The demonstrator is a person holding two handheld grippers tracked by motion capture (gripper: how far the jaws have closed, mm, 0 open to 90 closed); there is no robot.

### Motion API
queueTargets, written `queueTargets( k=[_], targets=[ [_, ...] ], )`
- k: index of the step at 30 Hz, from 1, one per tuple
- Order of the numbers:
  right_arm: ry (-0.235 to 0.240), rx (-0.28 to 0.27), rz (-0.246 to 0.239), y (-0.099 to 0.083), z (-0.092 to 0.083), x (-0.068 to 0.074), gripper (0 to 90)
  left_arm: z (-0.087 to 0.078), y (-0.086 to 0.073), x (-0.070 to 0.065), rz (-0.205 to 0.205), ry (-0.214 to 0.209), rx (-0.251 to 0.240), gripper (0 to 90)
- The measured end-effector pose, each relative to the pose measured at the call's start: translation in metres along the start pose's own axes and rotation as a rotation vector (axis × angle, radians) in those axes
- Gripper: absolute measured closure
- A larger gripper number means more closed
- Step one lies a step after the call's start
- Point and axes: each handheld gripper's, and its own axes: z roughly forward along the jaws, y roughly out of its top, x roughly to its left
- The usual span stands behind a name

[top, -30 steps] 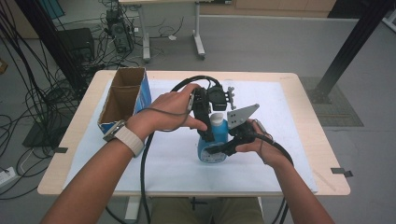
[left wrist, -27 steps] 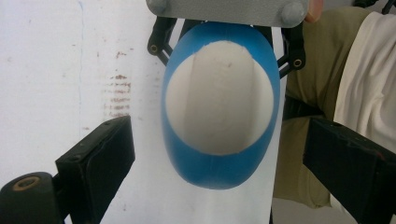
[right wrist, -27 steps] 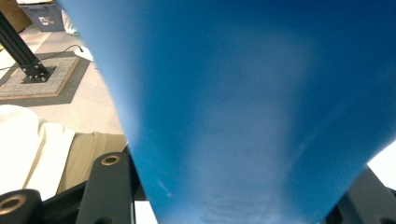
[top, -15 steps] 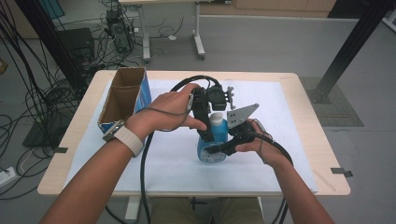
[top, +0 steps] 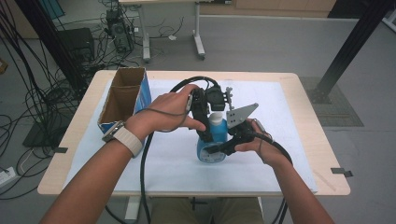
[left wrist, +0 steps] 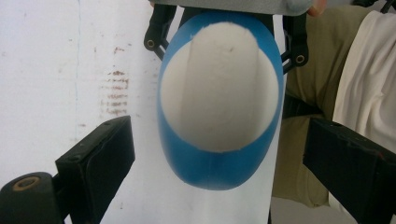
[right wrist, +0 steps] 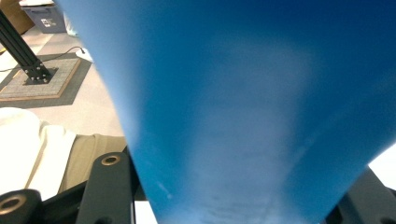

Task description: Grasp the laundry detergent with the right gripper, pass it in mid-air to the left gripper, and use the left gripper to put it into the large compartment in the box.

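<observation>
Right gripper [top: 219,148] was clamped on the blue bottle [top: 212,144], left gripper [top: 208,122] jaws spread around its white cap [left wrist: 219,88], so I'd have centered before squeezing.

Smooth matt blue plastic bottle [top: 212,144] on stained white paper sheet [top: 163,163] over wooden table [top: 299,93].

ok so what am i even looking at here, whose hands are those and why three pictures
A person sits at a table and holds a handheld two-jaw gripper in each hand. One camera looks down from above; the other two ride on the grippers and look along their black jaws. On the white table cover stands an open cardboard box. The right gripper is clamped on the body of an upright blue bottle. The left gripper reaches down from above the bottle's white cap, its jaws spread on either side and clear of it.
</observation>
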Motion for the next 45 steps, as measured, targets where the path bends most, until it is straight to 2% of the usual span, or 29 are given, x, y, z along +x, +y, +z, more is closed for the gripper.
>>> queueTargets(
  k=[45],
  targets=[
    [0.005,0.006,0.002,-0.0014,0.0043,-0.0005,43.0,0.0019,-0.0023,-0.0007,0.0,-0.003,-0.015,9.3]
  ],
)
